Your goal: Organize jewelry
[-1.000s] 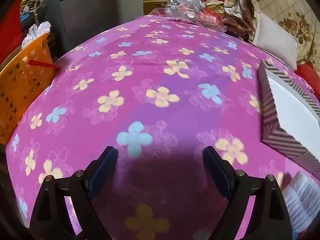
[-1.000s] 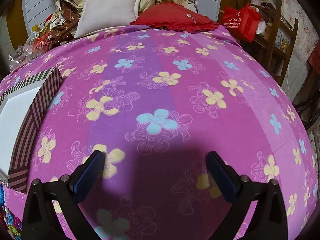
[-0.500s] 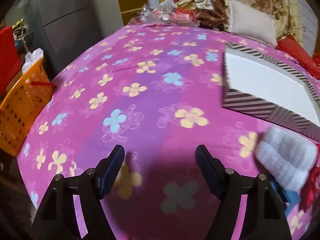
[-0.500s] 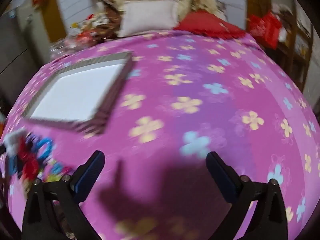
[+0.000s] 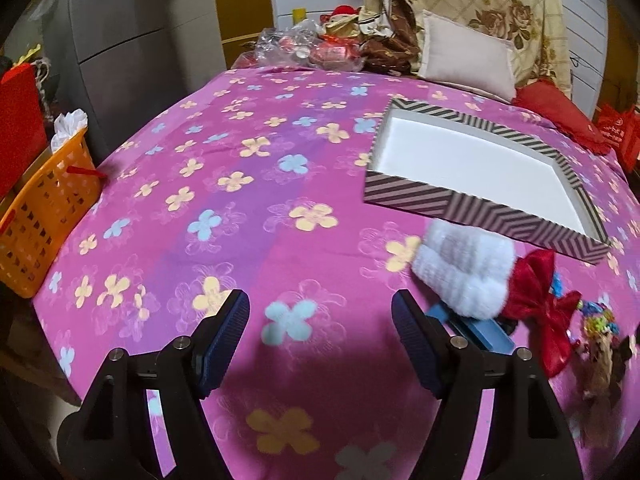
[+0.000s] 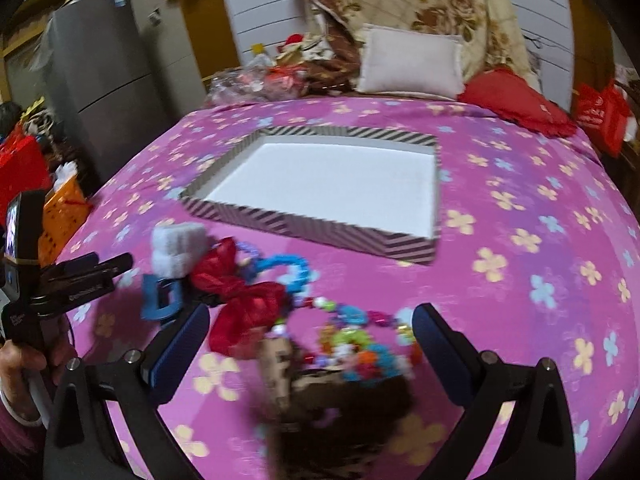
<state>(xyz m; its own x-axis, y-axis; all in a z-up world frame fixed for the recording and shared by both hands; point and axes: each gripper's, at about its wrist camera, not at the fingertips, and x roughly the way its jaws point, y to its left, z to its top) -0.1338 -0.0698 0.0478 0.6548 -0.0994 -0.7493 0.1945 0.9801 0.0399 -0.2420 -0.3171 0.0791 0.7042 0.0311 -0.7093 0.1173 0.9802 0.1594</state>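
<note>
Right gripper (image 6: pixel 310 344) hangs with its jaws spread wide and holding nothing, directly over a heap of hair accessories and beads on the flowered bedspread (image 6: pixel 520 280). A colourful bead string (image 6: pixel 352 332) lies between the fingertips, a red bow (image 6: pixel 244 300) just left of it, a blue clip (image 6: pixel 158 296) and a white fluffy piece (image 6: pixel 180 248) further left. The striped box (image 6: pixel 320 232), empty and white inside, sits just beyond the heap. Left gripper (image 5: pixel 320 328), equally wide and empty, hovers over bare cloth, the heap off to its right. The right hand looks the nearer; the bead string seems to run roughly left to right across its jaws, with the box straight ahead.
</note>
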